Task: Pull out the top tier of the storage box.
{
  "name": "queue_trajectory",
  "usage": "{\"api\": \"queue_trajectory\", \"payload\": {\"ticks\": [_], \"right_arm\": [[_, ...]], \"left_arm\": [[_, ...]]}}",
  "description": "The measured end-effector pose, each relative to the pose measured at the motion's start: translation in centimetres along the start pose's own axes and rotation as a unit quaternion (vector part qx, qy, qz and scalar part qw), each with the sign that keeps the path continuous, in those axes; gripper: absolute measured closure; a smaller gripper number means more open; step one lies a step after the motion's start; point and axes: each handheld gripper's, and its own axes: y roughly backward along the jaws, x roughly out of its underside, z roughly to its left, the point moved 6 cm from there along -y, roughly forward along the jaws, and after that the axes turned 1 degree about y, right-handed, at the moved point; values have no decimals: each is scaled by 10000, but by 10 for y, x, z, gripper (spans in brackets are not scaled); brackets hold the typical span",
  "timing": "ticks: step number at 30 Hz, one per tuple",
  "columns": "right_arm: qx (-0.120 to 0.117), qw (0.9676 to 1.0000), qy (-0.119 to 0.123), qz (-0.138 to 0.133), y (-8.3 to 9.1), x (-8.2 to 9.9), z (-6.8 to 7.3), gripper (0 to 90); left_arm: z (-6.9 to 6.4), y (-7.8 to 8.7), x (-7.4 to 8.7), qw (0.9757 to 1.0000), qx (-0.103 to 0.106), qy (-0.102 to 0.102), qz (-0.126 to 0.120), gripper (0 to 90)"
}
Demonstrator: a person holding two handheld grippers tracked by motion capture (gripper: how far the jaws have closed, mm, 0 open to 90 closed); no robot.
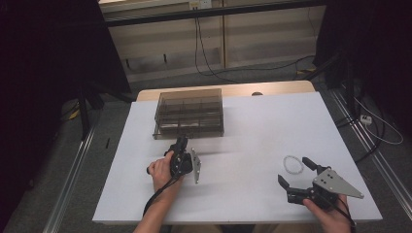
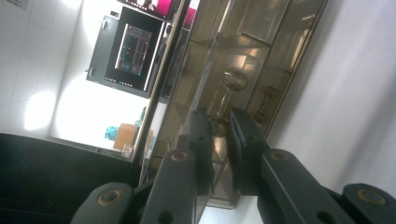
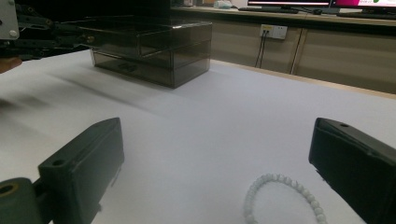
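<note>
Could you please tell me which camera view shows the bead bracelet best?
The right gripper view: the bracelet lies close between the open jaws, single beads visible, though its near edge is cut off. The high view shows it whole but as a small pale ring on the table.

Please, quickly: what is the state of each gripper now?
Left gripper: nearly shut, nothing held, pointing at the smoky transparent plastic drawer box.
Right gripper: open, empty, jaws either side of the white bead bracelet.

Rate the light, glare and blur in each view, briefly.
High view: dim, dark at the edges; white table evenly lit, the bead bracelet faint against it. Left gripper view: tilted, blown-out glare on the white wall, reflections in the smoked drawer box. Right gripper view: soft, the table streaked near the left hand.
</note>
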Motion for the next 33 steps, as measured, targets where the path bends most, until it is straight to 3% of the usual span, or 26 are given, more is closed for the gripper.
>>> {"api": "queue_trajectory", "payload": {"ticks": [23, 29, 31, 33], "right_arm": [[-2, 10000, -10, -6, 0, 0, 0, 27], [-12, 10000, -4, -8, 0, 0, 0, 27], [-24, 10000, 13, -12, 0, 0, 1, 28], [-21, 10000, 11, -13, 0, 0, 1, 28]], "left_arm": [[-2, 1, -2, 10000, 3, -4, 15, 807], [-4, 2, -4, 10000, 16, 52, -75, 795], [-4, 3, -4, 10000, 23, -26, -63, 785], [-4, 3, -5, 9998, -29, 96, -155, 775]]}}
